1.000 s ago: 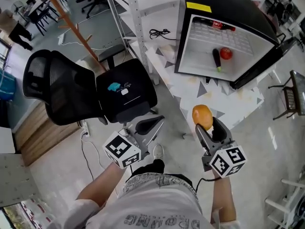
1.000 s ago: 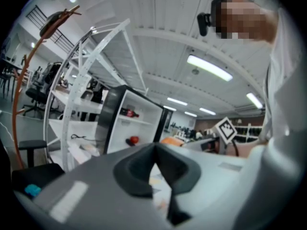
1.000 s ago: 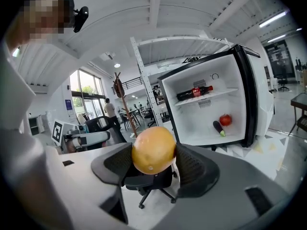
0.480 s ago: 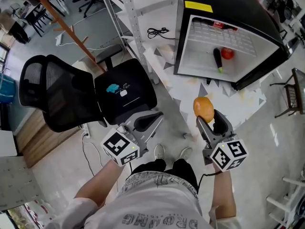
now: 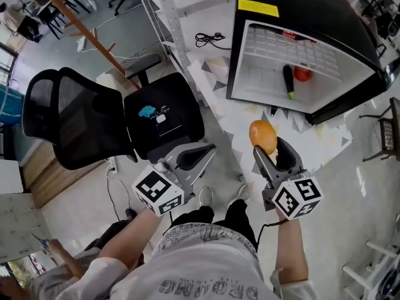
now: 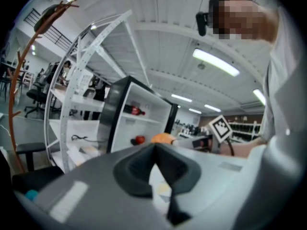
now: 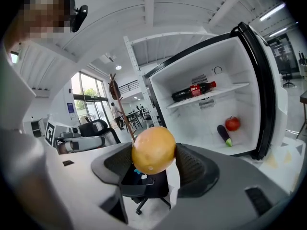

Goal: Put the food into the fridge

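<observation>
My right gripper (image 5: 265, 145) (image 7: 154, 158) is shut on an orange (image 5: 263, 135) (image 7: 153, 150), held in the air in front of the open fridge (image 5: 300, 49) (image 7: 211, 104). Inside the fridge lie a red tomato (image 5: 302, 74) (image 7: 232, 123) and a dark eggplant (image 5: 288, 81) (image 7: 224, 134) on the bottom, and a cola bottle (image 7: 193, 90) on the shelf. My left gripper (image 5: 199, 155) (image 6: 154, 150) is shut and holds nothing; it hovers near the office chair (image 5: 112, 124).
The black office chair carries a small blue object (image 5: 149, 112) and a white one (image 5: 160, 119) on its seat. A white metal rack (image 5: 178, 17) with a black cable (image 5: 209, 41) stands left of the fridge. A wooden coat stand (image 5: 81, 27) rises at the left. The person's feet (image 5: 206, 197) stand below.
The right gripper with the orange has shifted slightly up and left in the head view. The view has drifted a little; the left gripper stays near the chair.
</observation>
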Demonstrator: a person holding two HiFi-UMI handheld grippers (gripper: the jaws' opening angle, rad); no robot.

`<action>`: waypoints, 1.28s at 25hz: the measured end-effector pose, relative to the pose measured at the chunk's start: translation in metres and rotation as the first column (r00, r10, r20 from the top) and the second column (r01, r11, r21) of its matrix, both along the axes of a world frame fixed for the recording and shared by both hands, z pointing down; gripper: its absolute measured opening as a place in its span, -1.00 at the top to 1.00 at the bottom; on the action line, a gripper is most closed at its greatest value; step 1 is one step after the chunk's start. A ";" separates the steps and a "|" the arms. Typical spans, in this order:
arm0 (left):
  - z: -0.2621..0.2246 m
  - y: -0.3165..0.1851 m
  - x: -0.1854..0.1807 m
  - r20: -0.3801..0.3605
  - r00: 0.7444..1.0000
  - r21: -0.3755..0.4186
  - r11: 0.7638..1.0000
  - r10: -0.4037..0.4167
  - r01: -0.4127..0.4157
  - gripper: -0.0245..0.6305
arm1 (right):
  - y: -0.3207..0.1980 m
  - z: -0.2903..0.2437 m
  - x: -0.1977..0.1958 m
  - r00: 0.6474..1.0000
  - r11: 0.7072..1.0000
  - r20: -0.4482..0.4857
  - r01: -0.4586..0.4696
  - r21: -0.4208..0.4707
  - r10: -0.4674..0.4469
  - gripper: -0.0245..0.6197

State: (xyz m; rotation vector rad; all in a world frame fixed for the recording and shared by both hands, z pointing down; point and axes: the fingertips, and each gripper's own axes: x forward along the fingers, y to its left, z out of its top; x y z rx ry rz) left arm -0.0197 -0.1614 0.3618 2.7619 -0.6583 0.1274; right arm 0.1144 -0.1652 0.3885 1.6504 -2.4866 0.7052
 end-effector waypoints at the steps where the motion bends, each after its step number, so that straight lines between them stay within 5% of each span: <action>1: 0.000 -0.003 0.003 0.004 1.000 0.000 1.000 -0.010 0.010 0.91 | -0.004 0.001 0.002 1.000 1.000 0.003 0.012 0.000 -0.012 0.08; 17: 0.014 -0.041 0.054 0.055 0.986 -0.018 0.987 -0.157 0.158 0.91 | -0.092 0.034 0.044 0.990 0.990 0.002 0.139 -0.012 -0.139 0.08; 32: 0.062 -0.066 0.057 0.104 0.966 -0.049 0.969 -0.235 0.241 0.91 | -0.181 0.093 0.042 0.985 0.987 -0.066 0.160 -0.002 -0.160 0.08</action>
